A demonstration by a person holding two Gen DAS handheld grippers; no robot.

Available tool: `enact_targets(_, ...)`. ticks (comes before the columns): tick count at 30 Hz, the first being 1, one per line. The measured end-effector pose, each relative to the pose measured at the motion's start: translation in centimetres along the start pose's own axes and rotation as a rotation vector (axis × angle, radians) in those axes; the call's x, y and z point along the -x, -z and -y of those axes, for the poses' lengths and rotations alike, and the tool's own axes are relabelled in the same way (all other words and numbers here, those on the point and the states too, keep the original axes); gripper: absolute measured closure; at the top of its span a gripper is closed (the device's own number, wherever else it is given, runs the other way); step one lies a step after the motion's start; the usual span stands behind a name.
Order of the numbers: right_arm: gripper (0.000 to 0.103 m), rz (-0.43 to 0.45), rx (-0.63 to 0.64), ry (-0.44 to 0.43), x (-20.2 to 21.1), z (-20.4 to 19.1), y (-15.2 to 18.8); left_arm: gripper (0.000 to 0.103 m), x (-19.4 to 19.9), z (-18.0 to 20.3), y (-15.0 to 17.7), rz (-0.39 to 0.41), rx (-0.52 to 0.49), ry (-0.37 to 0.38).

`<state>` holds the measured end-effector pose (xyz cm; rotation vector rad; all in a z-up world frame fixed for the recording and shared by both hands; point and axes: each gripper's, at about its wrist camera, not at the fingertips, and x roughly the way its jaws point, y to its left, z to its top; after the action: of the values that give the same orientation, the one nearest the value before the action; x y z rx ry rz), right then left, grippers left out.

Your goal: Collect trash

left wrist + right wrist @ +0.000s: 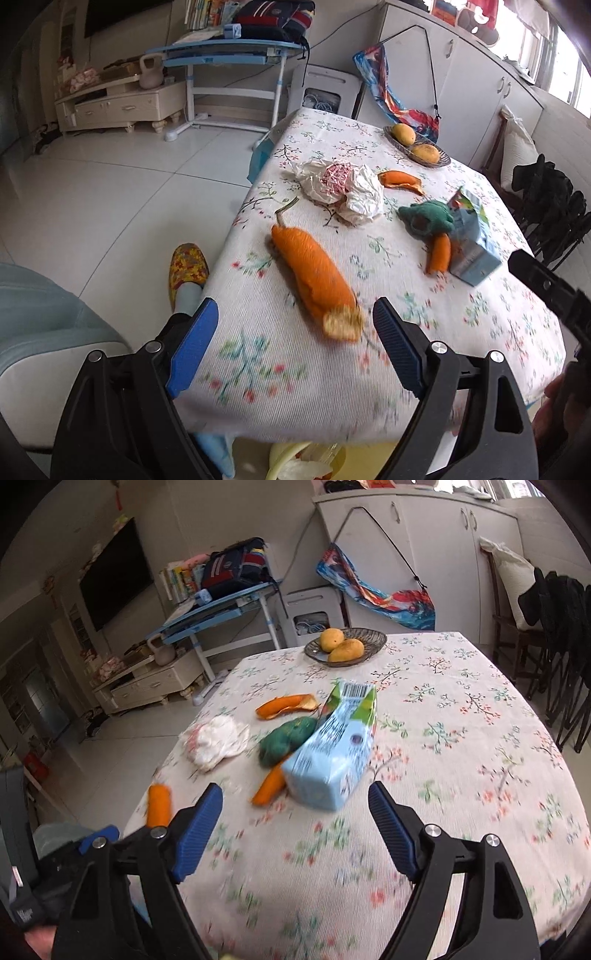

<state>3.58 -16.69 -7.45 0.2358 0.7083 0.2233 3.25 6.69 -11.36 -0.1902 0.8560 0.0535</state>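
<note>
- Left gripper (295, 328) wide, empty; orange peel piece (314, 280) on table (517, 332), just ahead.
- Right gripper (295, 805) wide, empty; blue carton (332, 753) lying ahead.
- Risk: carton likely skids, nudging knitted carrot (275, 753).

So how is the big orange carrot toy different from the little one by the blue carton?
The big carrot lies alone near the table edge; the little carrot touches the carton. The big one has a thin stem; the little one has a bushy green top. The big one is thicker and longer. Both are orange, soft-looking and lying flat.
</note>
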Motion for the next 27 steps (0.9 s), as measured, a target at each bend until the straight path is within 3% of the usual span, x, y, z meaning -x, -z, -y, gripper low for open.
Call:
enact_targets(10,0.025,-0.066,-0.055,0.043,-4.4,1.7,-1.6,0.02,-3.1,1.1,-2.0,-0.01,-0.068,0.011)
enact_targets(13,0.038,-0.088,-0.056,0.023,-4.8,2.4,-1.8,0.023,-3.4,1.6,-2.2,0.006,-0.114,0.062)
enact_targets(19,0.049,-0.1,-0.034,0.046,-3.3,3.5,-1.7,0.041,-3.3,2.2,-1.5,0.013,-0.186,0.149)
enact_targets(24,0.049,-0.119,-0.03,0.059,-2.1,4.3,-1.3,0.047,-3.0,1.4,-1.4,0.01,-0.171,0.21)
enact_targets(27,0.041,-0.093,-0.015,0.109,-1.8,4.3,-1.8,0.046,-3.1,1.3,-1.6,0.0,-0.169,0.192)
